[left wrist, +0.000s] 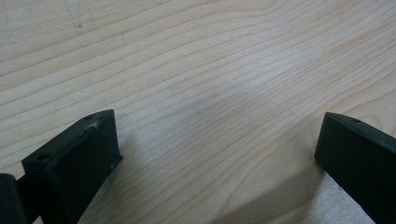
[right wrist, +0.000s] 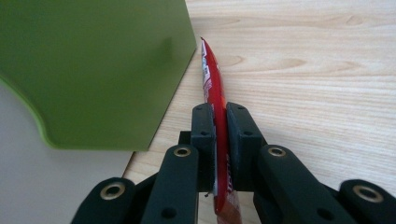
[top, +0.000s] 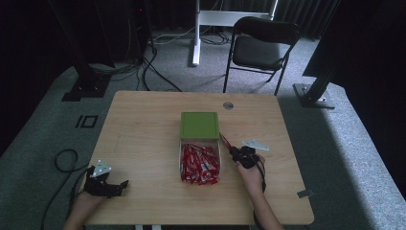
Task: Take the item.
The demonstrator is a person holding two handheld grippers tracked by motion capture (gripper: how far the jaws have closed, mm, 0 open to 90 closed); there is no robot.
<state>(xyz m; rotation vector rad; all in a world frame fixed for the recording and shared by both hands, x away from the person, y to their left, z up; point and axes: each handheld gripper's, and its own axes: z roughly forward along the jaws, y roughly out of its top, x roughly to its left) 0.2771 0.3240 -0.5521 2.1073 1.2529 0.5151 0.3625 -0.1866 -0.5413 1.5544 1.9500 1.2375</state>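
Wooden tabletop (top: 143, 124) carries a green box (top: 199, 125) over a tray of red sachets (top: 199, 164). Right tool (right wrist: 220, 125) pinches one red sachet (right wrist: 213, 79) just right of the box; placement probably follows. Left tool (left wrist: 217, 149) gapes empty, near left.

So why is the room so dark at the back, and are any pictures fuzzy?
In the high view, light falls on the table while the curtained back stays nearly black. In the left gripper view, the wood grain is sharp and the jaws cast soft shadows. In the right gripper view, the red packet is crisp, but the green box beside it looks slightly soft.
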